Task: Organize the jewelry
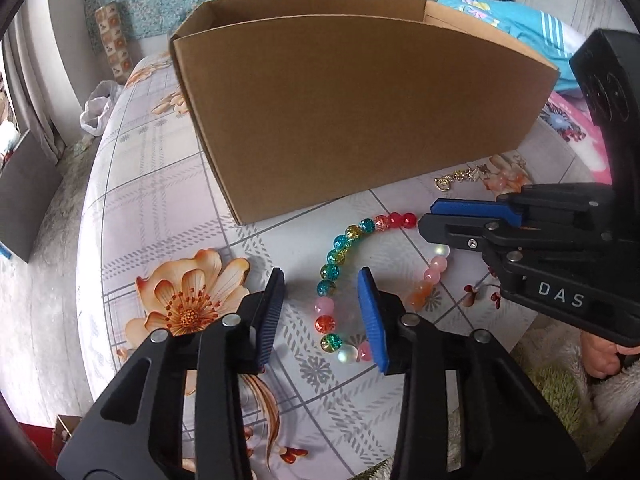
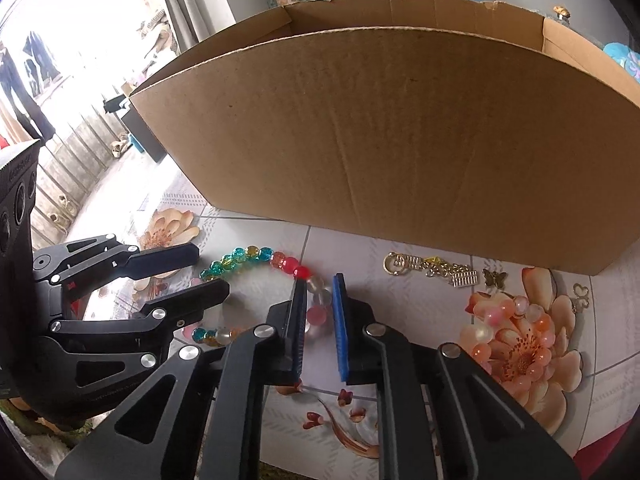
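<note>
A necklace of coloured glass beads (image 1: 333, 259) lies in a loop on the flowered tablecloth in front of a cardboard box (image 1: 352, 104). My left gripper (image 1: 322, 280) is open, its jaws straddling the loop's left side just above the cloth. My right gripper (image 2: 319, 284) is partly open around the pale and pink beads (image 2: 317, 312) on the loop's right side; in the left wrist view it (image 1: 430, 214) comes in from the right. The beaded necklace (image 2: 240, 258) and the box (image 2: 384, 128) also show in the right wrist view.
A gold keychain with charms (image 2: 432, 268) and a butterfly charm (image 2: 494, 278) lie by the box's front right corner. A pink and orange bead bracelet (image 2: 508, 316) lies on a printed flower. Blue clothing (image 1: 516, 28) sits behind the box. The table edge (image 1: 92, 216) curves at left.
</note>
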Demonstrator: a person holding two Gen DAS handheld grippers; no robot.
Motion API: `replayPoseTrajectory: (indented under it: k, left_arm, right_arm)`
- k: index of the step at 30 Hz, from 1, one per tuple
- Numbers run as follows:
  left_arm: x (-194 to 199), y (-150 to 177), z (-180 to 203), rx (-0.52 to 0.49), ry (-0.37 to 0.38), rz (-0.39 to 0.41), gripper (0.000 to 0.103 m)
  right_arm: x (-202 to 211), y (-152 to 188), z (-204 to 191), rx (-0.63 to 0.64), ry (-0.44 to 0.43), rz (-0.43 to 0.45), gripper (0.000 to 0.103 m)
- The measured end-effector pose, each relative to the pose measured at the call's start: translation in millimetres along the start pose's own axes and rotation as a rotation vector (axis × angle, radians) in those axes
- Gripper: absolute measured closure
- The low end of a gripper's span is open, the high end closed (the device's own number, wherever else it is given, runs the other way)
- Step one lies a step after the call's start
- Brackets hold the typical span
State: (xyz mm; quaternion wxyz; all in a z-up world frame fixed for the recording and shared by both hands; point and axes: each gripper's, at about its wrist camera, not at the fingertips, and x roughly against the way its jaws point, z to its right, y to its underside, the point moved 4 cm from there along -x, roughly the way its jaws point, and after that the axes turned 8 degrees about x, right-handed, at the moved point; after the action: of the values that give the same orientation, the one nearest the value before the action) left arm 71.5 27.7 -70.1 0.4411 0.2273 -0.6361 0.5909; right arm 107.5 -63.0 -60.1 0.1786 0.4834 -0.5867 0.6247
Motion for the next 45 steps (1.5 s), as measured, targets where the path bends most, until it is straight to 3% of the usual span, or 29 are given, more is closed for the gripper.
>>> replayPoseTrajectory:
  k: [2, 11, 31, 45]
  left_arm:
    - [0.8, -0.8, 3.3, -0.028, 0.007, -0.011, 0.076]
    - [-2.2, -9.6, 5.6, -0.021, -0.002, -0.032, 0.092]
    - [-10.4, -42.2, -12.3, 0.022, 0.012, -0.060, 0.093]
    - [-9.2, -30.1, -14.9, 0.029, 0.054, -0.063, 0.095]
  right_arm:
    - [-0.6, -1.2, -1.4, 0.002, -0.004, -0.006, 0.090]
    - [-2.7, 1.9, -4.6, 0.018, 0.004, -0.006, 0.090]
    - [-5.0, -3.4, -2.7, 0.043, 0.021, -0.015, 0.091]
    - [4.5, -5.0, 2.8, 0.016, 0.014, 0.011, 0.093]
